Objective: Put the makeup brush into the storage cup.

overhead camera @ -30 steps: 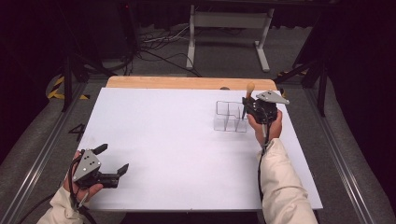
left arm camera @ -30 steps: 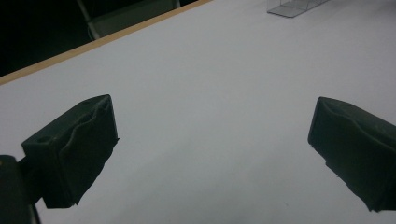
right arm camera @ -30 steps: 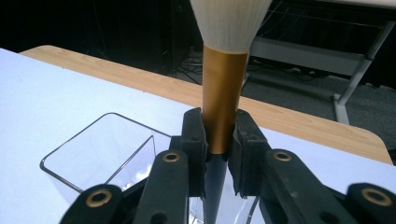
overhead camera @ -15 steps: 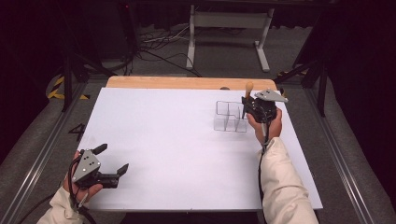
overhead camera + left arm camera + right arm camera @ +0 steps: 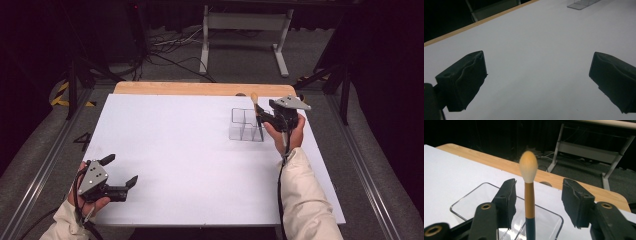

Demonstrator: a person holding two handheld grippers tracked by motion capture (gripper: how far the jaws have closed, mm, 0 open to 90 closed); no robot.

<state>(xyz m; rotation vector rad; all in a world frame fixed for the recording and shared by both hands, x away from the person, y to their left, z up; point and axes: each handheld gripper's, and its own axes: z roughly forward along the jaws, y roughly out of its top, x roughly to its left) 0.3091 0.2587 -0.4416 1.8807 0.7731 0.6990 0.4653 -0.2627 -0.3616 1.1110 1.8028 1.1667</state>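
A makeup brush [image 5: 529, 195] with a pale bristle head, orange ferrule and dark handle stands upright in a clear plastic organizer [image 5: 474, 202]. In the high view the brush [image 5: 255, 102] rises from the right end of the organizer [image 5: 242, 125], at the table's far right. My right gripper [image 5: 540, 195] is open, one jaw on each side of the brush, the left jaw close to it. In the high view the right gripper [image 5: 261, 117] sits at the organizer's right end. My left gripper [image 5: 120, 170] rests open and empty at the near left, over bare white surface [image 5: 536, 82].
A white sheet [image 5: 190, 150] covers the table, with a wooden strip [image 5: 200, 88] along the far edge. The organizer's corner [image 5: 580, 3] shows far off in the left gripper view. Beyond the table are a dark floor, cables and a metal frame [image 5: 245, 22].
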